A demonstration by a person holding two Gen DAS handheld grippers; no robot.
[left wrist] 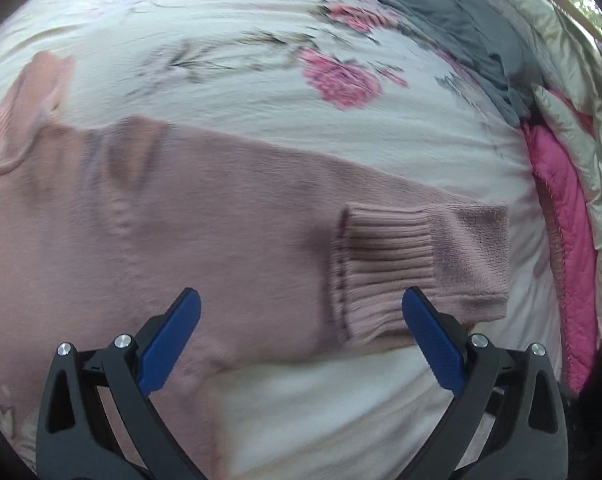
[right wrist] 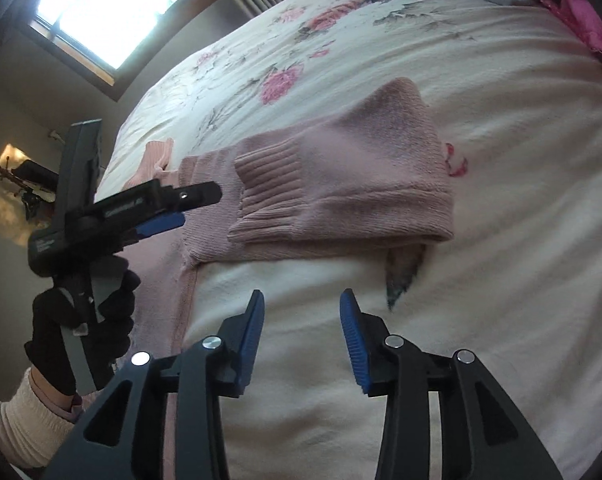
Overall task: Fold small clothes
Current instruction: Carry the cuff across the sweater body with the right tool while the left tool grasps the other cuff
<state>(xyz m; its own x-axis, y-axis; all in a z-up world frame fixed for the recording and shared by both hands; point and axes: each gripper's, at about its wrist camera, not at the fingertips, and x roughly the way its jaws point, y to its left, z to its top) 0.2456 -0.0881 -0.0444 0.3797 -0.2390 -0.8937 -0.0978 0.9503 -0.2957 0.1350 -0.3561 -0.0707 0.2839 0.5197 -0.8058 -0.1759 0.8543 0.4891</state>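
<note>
While the floral bedsheet (left wrist: 261, 92) fills both views, the pink sweater (left wrist: 205, 208) lies across it, grey clothes (left wrist: 453, 24) piled at one o'clock; left gripper (left wrist: 301, 304) and right gripper (right wrist: 302, 304) hover open-jawed, empty.

A home bedroom; floral bedsheet (right wrist: 381, 40), heaped quilts (left wrist: 573, 128), curtained window (right wrist: 101, 12), laden coat rack (right wrist: 25, 188).

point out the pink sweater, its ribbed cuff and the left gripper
pink sweater (left wrist: 221, 208), left wrist view, on the flat knit body
ribbed cuff (right wrist: 269, 192), right wrist view, on the ribbing
left gripper (left wrist: 301, 316), left wrist view, midway between its fingertips
</note>
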